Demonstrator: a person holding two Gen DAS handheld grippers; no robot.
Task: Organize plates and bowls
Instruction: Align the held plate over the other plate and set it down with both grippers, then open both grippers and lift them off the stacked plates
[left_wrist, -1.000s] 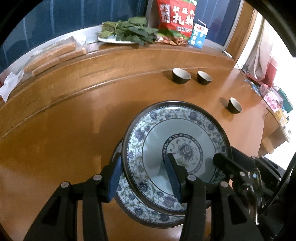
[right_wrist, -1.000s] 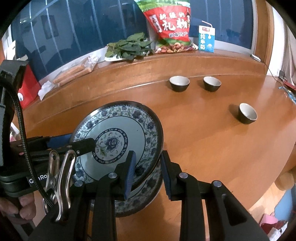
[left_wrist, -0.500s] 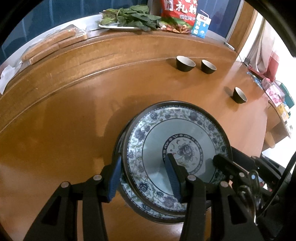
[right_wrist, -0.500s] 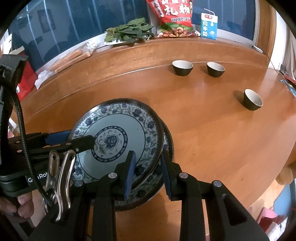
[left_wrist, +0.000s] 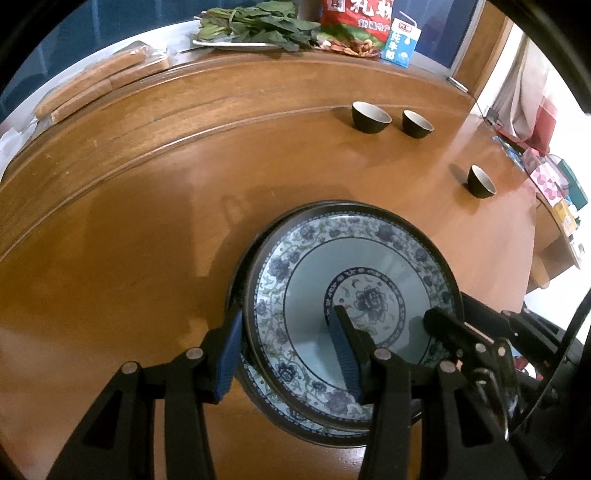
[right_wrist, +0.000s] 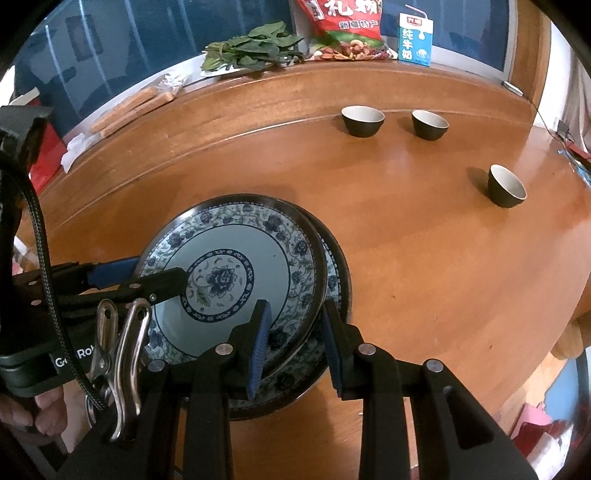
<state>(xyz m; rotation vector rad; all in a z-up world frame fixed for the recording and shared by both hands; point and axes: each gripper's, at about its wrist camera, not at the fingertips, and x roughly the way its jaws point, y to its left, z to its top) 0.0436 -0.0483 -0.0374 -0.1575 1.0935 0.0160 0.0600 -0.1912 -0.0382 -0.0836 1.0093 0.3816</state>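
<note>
A blue-and-white floral plate (left_wrist: 351, 291) (right_wrist: 229, 273) sits on a matching lower plate (left_wrist: 317, 430) (right_wrist: 306, 373) on the wooden table. My left gripper (left_wrist: 288, 354) straddles the top plate's left rim, one finger outside it and one over the plate; its jaws stand wide apart. My right gripper (right_wrist: 295, 343) straddles the right rim with a clear gap between its fingers. Each gripper shows in the other's view. Three small dark bowls (right_wrist: 362, 120) (right_wrist: 429, 124) (right_wrist: 506, 185) stand apart at the far right.
A raised wooden ledge (right_wrist: 295, 92) curves along the back. On it lie leafy greens (right_wrist: 255, 50), a red snack bag (right_wrist: 343, 26), a milk carton (right_wrist: 415, 38) and wrapped biscuits (right_wrist: 133, 107). The table's edge drops off at the right.
The top plate has come down from a tilt onto the lower plate. Both grippers came down with it, and their fingers now stand wider apart.
</note>
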